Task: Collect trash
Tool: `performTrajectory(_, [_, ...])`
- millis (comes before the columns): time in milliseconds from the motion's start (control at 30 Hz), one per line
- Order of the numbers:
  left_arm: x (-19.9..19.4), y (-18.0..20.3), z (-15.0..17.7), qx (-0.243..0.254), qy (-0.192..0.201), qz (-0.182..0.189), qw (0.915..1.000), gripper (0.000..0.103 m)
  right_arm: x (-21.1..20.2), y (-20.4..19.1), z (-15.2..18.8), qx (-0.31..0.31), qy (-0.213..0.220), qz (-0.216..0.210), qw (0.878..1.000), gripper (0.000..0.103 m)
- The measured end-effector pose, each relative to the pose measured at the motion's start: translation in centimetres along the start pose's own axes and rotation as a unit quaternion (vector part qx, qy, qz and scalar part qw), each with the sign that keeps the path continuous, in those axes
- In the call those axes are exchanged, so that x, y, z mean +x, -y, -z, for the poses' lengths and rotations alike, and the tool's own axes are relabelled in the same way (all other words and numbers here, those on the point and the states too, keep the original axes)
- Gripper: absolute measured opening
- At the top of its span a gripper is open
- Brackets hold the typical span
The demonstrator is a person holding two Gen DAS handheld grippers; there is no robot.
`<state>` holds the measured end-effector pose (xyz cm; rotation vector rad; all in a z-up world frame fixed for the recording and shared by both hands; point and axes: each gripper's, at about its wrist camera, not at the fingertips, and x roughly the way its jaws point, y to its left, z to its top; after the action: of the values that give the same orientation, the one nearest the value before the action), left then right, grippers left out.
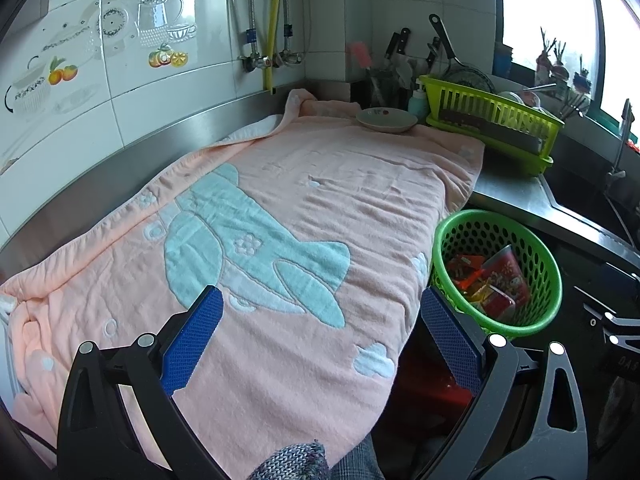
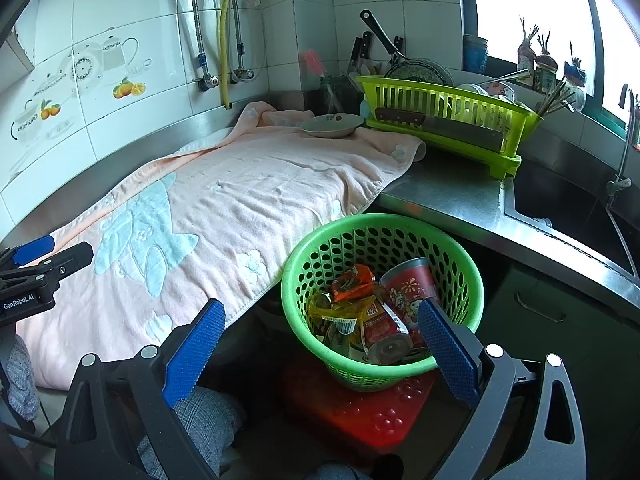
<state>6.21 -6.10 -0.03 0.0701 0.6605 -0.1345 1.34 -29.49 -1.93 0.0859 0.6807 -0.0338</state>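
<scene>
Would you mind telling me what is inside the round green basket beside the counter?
The green basket holds a red printed can, an orange wrapper, a yellowish wrapper and a red packet. Whatever lies beneath them is hidden.

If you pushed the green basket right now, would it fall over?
Probably slides or tips easily: the green basket looks like thin, holey plastic, so light. It sits on a red stool, narrower at its base, holding only wrappers and cans.
</scene>
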Motion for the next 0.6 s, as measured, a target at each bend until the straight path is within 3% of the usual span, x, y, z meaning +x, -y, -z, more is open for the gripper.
performTrajectory(600, [0.1, 1.1, 0.6, 0.027, -0.008, 0.003, 0.9996, 0.098, 0.1, -0.5, -0.3, -0.001, -0.005, -0.002, 1.000, 0.094])
